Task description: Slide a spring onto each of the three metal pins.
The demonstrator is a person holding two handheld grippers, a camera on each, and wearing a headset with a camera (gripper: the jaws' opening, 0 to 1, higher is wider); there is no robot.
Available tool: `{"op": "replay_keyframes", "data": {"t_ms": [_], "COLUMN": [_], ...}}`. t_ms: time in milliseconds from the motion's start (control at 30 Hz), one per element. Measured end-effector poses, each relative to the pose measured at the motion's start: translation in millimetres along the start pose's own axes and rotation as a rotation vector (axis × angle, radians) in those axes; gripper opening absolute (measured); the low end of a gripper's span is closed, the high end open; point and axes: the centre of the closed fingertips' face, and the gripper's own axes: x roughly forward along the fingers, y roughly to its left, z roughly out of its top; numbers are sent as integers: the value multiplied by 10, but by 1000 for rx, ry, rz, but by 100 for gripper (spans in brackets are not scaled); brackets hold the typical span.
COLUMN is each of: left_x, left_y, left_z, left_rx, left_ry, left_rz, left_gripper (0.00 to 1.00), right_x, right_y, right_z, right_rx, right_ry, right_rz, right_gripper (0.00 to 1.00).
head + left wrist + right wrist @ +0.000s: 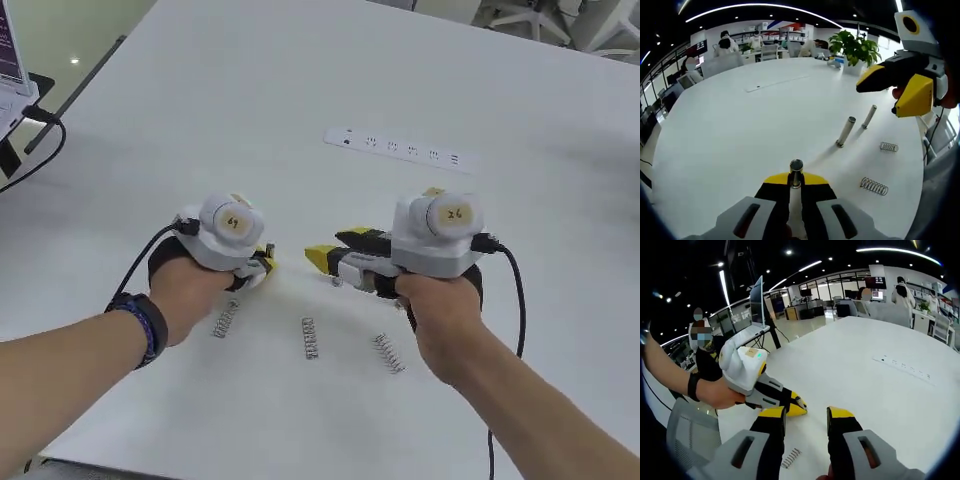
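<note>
My left gripper (796,180) is shut on a short metal pin (796,167) that sticks out past its yellow jaw tips. Two more pins (845,132) (869,116) lie on the white table ahead of it. Beside them lie springs (888,147) (874,186). In the head view three springs (226,318) (310,338) (388,352) rest side by side near the front edge, below both grippers. My right gripper (807,414) is open with nothing between its jaws, and it points at the left gripper (796,408), a short gap apart. The two face each other tip to tip: left gripper (264,262), right gripper (320,258).
A white power strip (395,148) lies farther back on the table (250,100). A laptop (757,310) and a black cable (45,150) are at the far left edge. Cables trail from both grippers. People and office chairs are in the background.
</note>
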Motion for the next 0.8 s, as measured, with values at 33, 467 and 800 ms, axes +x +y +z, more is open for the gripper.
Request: {"op": "replay_keyframes", "data": {"t_ms": [33, 467, 800], "left_x": [3, 3, 2], "left_y": [5, 5, 48], "left_z": [3, 4, -48], "left_rx": [-1, 11, -36], "left_ry": [0, 8, 27], "left_rz": [0, 2, -3], "left_gripper": [0, 0, 7], "right_x": [-12, -133, -192], "right_y": [-4, -64, -73], "right_z": [0, -53, -13], "right_rx": [-1, 4, 7], "right_ry": [0, 0, -14], "right_rz": [-2, -19, -26], "right_gripper": [31, 31, 31]}}
